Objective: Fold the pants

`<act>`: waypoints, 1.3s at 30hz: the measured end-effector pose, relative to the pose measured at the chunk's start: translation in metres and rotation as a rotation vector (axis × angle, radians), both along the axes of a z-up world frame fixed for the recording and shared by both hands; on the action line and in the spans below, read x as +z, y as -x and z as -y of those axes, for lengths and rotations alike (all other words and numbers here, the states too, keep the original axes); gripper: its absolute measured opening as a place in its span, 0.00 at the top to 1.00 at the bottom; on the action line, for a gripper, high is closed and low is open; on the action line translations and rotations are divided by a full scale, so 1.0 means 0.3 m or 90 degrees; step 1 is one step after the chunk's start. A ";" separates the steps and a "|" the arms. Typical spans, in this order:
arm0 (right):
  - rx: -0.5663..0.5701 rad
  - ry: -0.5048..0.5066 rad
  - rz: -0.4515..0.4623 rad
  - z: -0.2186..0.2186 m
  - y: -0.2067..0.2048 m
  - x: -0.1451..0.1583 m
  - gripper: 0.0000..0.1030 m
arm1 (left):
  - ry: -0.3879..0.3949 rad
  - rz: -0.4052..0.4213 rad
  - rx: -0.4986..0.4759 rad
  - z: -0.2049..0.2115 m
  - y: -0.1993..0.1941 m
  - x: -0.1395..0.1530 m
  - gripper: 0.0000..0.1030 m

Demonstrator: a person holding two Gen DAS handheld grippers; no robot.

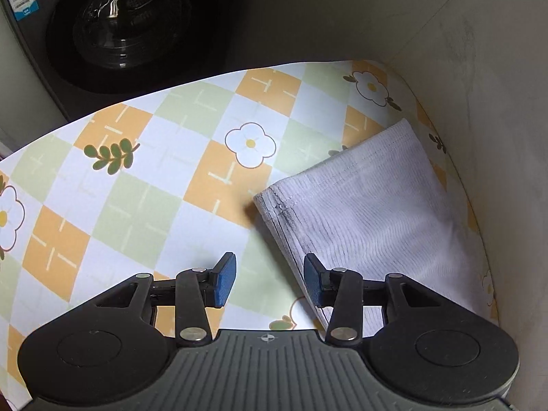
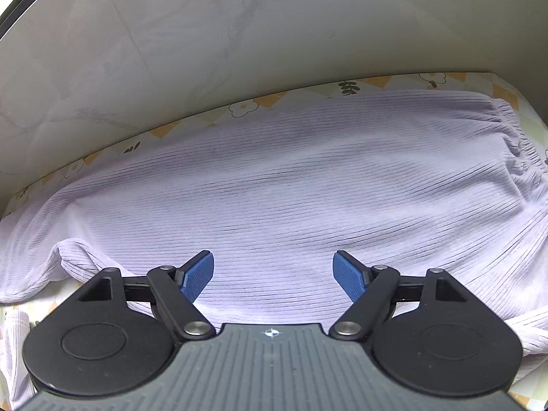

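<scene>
- Holding nothing, our left gripper (image 1: 270, 280) hangs partly parted above the desk (image 1: 144, 185), its right pad over the hem edge of the pants (image 1: 370, 212).
- Our right gripper (image 2: 273, 275) gapes wide and empty over the pants (image 2: 291, 185).
- We count one pair of lilac ribbed pants, spread along the wall (image 2: 171, 34).
- One washing machine (image 1: 126, 27) stands beyond the desk.

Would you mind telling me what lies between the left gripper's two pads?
In the left wrist view, only bare patterned tablecloth shows between the left gripper pads; the pants hem edge runs just beside the right-hand pad.
</scene>
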State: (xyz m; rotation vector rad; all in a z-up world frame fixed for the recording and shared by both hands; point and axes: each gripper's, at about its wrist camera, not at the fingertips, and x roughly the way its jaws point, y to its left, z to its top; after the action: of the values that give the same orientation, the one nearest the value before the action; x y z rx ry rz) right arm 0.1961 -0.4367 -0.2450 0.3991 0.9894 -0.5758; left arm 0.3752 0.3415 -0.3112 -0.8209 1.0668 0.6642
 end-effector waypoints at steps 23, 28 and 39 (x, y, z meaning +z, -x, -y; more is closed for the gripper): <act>-0.044 0.034 -0.069 -0.033 0.171 -0.027 0.23 | -0.156 -0.010 -0.131 0.045 -0.133 -0.020 0.81; -0.061 0.039 -0.017 -0.046 0.212 0.031 0.23 | -0.132 0.032 -0.158 0.081 -0.041 0.058 0.39; -0.143 0.079 0.091 -0.038 0.348 0.169 0.23 | -0.115 0.097 -0.466 0.465 0.209 0.187 0.39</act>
State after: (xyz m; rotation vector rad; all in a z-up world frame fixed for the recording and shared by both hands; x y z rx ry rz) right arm 0.0917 -0.4253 -0.1944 0.4381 0.7729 -0.7971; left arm 0.3127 0.2020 -0.2551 -0.2736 1.0550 0.0706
